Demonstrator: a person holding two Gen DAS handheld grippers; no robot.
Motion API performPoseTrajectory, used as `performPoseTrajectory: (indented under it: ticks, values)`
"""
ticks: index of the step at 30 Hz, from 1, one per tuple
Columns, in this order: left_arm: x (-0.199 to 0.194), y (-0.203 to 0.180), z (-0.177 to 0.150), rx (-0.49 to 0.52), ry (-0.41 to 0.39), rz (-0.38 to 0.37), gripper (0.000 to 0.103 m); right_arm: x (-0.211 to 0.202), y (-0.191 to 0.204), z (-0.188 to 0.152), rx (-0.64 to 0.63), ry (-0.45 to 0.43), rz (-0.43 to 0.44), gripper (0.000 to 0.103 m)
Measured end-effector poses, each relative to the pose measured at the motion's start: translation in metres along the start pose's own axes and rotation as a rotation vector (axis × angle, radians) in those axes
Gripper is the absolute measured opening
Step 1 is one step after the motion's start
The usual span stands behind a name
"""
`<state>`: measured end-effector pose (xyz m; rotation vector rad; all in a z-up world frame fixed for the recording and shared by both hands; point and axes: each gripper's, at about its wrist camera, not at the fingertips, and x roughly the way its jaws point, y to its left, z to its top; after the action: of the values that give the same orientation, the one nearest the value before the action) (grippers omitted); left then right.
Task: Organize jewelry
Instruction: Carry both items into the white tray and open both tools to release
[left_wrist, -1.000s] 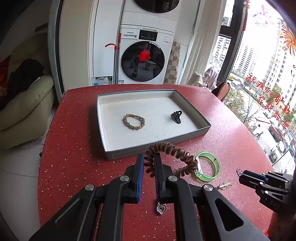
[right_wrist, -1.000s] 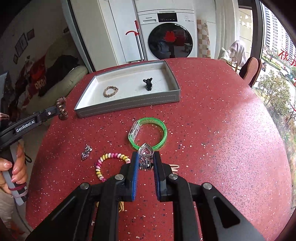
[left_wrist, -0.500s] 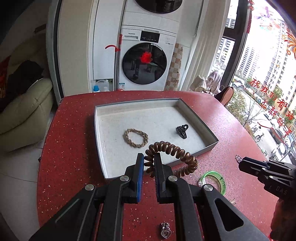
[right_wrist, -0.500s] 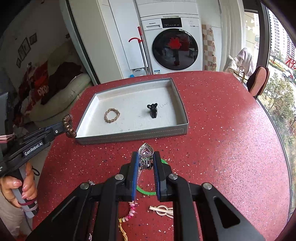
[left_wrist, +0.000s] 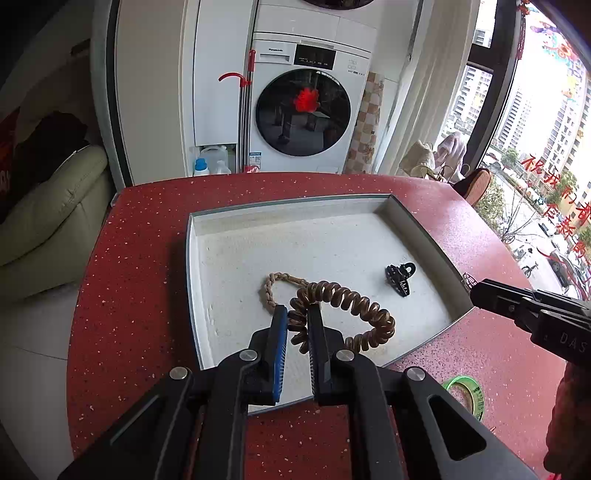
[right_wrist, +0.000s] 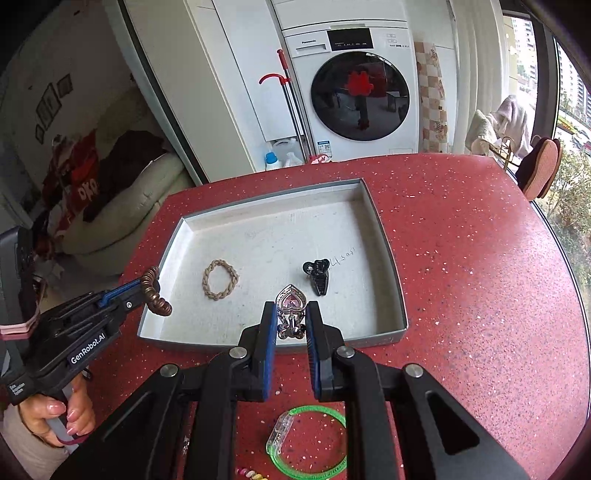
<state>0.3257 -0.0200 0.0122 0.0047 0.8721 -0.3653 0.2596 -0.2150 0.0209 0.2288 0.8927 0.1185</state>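
Tray (right_wrist: 384, 236), one braided bracelet (right_wrist: 219, 283), one claw clip (right_wrist: 317, 275)

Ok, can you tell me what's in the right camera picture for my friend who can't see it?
The right gripper holds a silver heart pendant over a shallow gray tray on a red speckled table. Inside the tray lie a braided tan bracelet and a black hair claw. At the left, the left gripper carries a brown spiral hair tie.

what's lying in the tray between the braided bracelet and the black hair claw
Nothing rests there: in the right wrist view the tray floor between the braided bracelet and black hair claw is bare.
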Motion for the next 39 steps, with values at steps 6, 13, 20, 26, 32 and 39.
performPoseTrajectory:
  ticks: [6, 13, 20, 26, 32, 39]
  values:
    - [0.03, 0.003, -0.008, 0.007, 0.083, 0.017, 0.029, 0.042, 0.001, 0.008, -0.004, 0.065, 0.004, 0.017]
    - [0.054, 0.005, -0.008, 0.009, 0.126, 0.044, 0.029, 0.081, -0.007, 0.005, 0.012, 0.137, 0.004, 0.017]
    - [0.073, 0.007, 0.0, 0.011, 0.142, 0.075, 0.029, 0.097, -0.012, 0.012, 0.011, 0.137, -0.047, 0.017]
    - [0.08, 0.001, 0.003, 0.054, 0.132, 0.129, 0.029, 0.105, -0.017, 0.015, 0.038, 0.125, -0.076, 0.017]
    - [0.079, -0.012, -0.002, 0.125, 0.107, 0.199, 0.03, 0.104, -0.01, 0.013, 0.007, 0.121, -0.093, 0.022]
    - [0.069, -0.012, 0.003, 0.112, 0.077, 0.203, 0.033, 0.089, -0.008, 0.015, 0.043, 0.083, -0.04, 0.056]
